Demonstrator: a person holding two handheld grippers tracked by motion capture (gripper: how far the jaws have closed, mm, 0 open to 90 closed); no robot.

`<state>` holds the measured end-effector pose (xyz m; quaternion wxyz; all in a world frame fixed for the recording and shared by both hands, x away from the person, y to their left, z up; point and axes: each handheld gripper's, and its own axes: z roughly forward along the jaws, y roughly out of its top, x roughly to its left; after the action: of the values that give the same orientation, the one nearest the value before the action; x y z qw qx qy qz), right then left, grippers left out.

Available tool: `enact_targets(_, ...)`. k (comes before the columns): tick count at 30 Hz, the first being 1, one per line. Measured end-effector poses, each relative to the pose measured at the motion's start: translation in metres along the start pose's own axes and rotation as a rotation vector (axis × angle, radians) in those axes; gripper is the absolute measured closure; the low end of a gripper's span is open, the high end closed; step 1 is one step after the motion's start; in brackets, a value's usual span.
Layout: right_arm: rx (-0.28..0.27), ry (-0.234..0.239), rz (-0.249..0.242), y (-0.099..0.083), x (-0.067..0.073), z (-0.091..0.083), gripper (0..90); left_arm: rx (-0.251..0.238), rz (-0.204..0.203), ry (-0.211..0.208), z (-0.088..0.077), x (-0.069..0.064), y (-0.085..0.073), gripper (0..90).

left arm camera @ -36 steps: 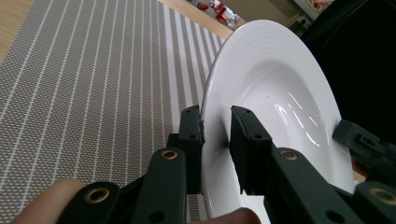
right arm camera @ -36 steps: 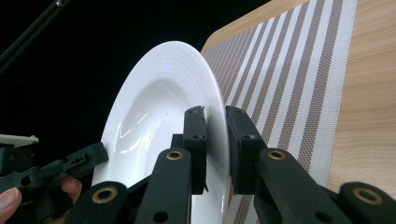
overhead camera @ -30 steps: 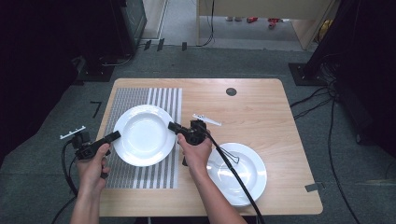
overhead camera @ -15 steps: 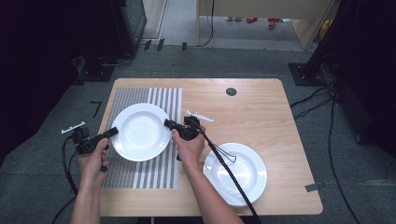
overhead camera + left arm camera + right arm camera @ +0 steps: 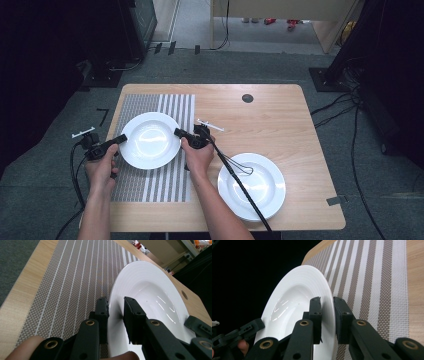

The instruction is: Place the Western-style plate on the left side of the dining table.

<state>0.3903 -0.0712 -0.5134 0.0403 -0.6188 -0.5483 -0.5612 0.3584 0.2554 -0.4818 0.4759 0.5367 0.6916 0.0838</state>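
While the wooden table (image 5: 280, 115) carries the striped placemat (image 5: 150, 185) along its left side, you hold the white deep plate (image 5: 150, 140) over that mat, between your two hands. Your left gripper (image 5: 119, 139) is clamped on the plate's left rim, your right gripper (image 5: 178, 132) on its right rim, so the plate lies straight between them, neither hand nearer. Lowering it level depends on both sides going down together. A second white plate (image 5: 260, 192) with a whisk (image 5: 239, 167) sits apart at your right
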Motion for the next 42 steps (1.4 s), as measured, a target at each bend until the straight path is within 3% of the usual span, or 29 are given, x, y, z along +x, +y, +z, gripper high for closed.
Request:
enact_targets(18, -0.018, -0.060, 0.006, -0.001, -0.009, 0.014, 78.2, 0.017, -0.033, 0.015, 0.022, 0.009, 0.003, 75.2)
enact_targets(28, -0.042, -0.085, -0.067, -0.006, -0.008, 0.018, 74.9, 0.011, -0.031, 0.012, 0.025, 0.012, 0.000, 74.9)
enact_targets(32, -0.046, -0.114, -0.140, -0.007, -0.003, 0.019, 67.4, -0.005, -0.037, -0.036, 0.024, 0.014, -0.001, 62.9)
enact_targets(35, -0.075, -0.147, -0.185, -0.005, 0.003, 0.014, 60.2, -0.010, -0.020, -0.027, 0.020, 0.013, -0.001, 51.3)
enact_targets(38, -0.099, -0.156, -0.238, 0.000, 0.010, 0.006, 58.6, -0.011, -0.024, -0.003, 0.015, 0.014, -0.002, 40.0)
enact_targets(40, -0.089, -0.125, -0.235, 0.003, 0.015, 0.002, 51.5, -0.013, -0.026, 0.005, 0.011, 0.015, -0.002, 33.1)
enact_targets(42, -0.064, -0.142, -0.272, 0.005, 0.019, -0.002, 50.0, -0.016, -0.021, 0.016, 0.006, 0.016, -0.002, 26.2)
